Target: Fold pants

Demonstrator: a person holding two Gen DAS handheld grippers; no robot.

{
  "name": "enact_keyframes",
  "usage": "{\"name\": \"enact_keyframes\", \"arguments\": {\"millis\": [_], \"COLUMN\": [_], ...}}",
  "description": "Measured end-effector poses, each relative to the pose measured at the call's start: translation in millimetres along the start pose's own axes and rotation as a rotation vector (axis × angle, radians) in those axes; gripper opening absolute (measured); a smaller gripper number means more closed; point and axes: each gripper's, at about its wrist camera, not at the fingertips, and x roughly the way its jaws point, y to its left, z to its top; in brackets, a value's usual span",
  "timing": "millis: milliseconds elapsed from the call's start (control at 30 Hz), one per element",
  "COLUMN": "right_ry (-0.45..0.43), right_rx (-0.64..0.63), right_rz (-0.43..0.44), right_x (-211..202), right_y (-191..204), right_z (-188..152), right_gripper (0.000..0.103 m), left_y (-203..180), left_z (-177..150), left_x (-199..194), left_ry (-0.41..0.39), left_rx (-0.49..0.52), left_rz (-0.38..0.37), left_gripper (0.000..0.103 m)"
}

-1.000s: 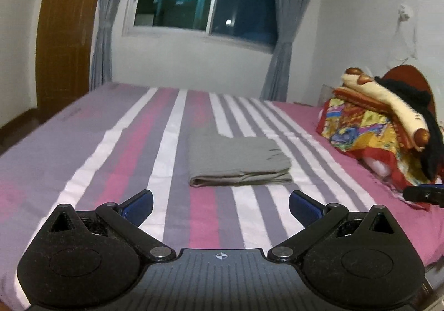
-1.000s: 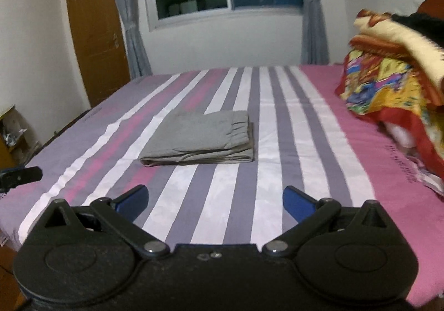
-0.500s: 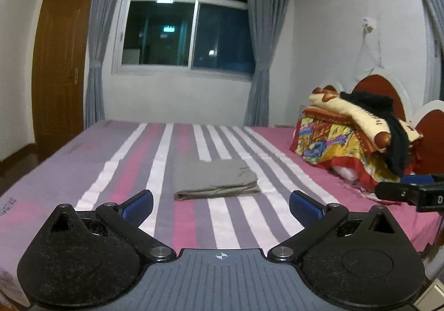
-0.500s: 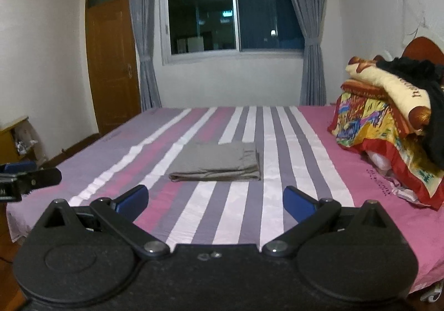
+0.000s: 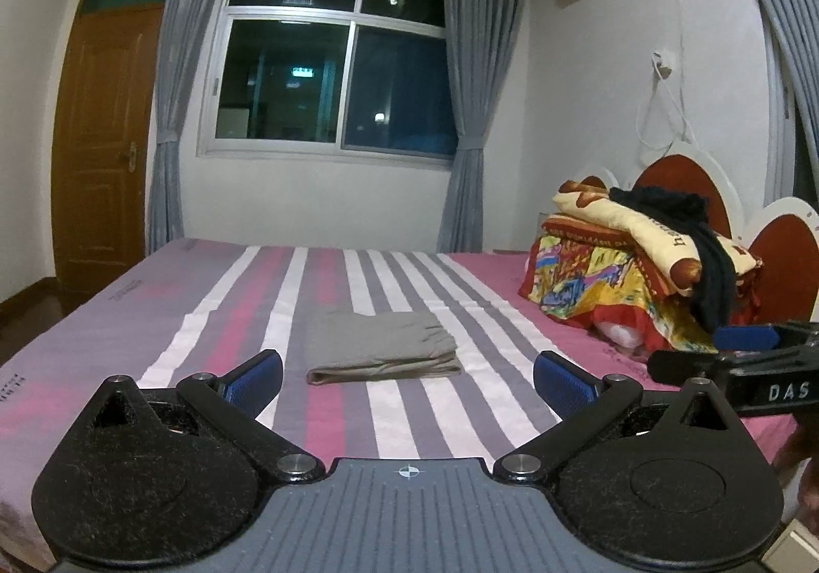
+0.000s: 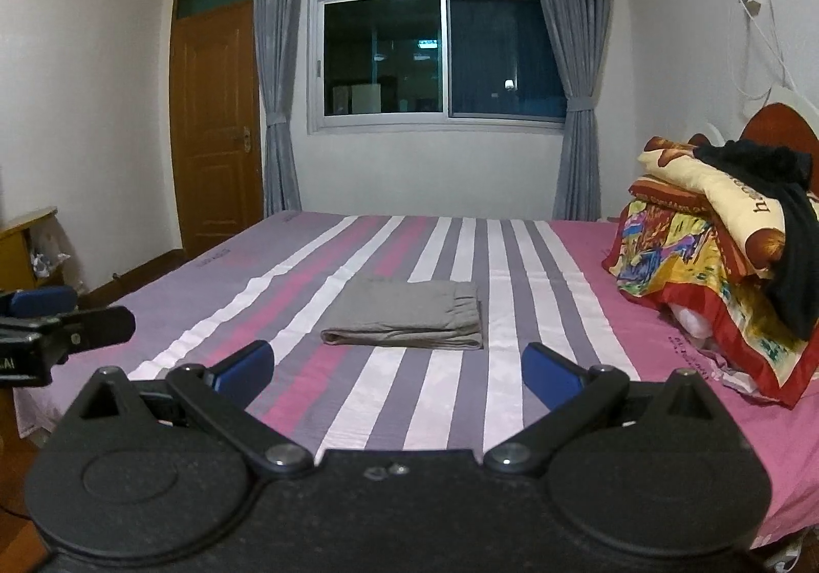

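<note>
- Lying folded on the bed (image 5: pixel 153 317), the pants (image 5: pixel 381 353) are sitting well ahead, long axis running left-right.
- Left gripper (image 5: pixel 407 376) and right gripper (image 6: pixel 396 368) are both gaping wide, gripping nothing, neither clearly nearer.

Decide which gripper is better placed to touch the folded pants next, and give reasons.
Neither, clearly. The left gripper and right gripper are both open, empty and back from the pants, which lie folded mid-bed, roughly centred in each view.

Left gripper (image 5: pixel 408 376) and right gripper (image 6: pixel 398 371) gape wide (both empty)
</note>
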Motion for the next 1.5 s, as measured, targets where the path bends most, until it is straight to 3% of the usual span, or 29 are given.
{"name": "enact_keyframes", "arguments": {"millis": [367, 1500], "right_ry": [-0.032, -0.058], "right_rx": [-0.009, -0.010], "right_rz": [-0.004, -0.019], "right_x": [-18.4, -24.1], "right_y": [3.3, -1.9], "right_z": [-1.1, 5.6], "right_gripper": [0.103, 0.103], "left_y": [-5.1, -7.0], "left_z": [-4.9, -6.0], "left_x": [-10.3, -11.3], "left_ry": [-0.009, -0.028], "left_rx": [0.010, 0.008], "left_rz": [-0.018, -0.026], "left_gripper": [0.103, 0.103]}}
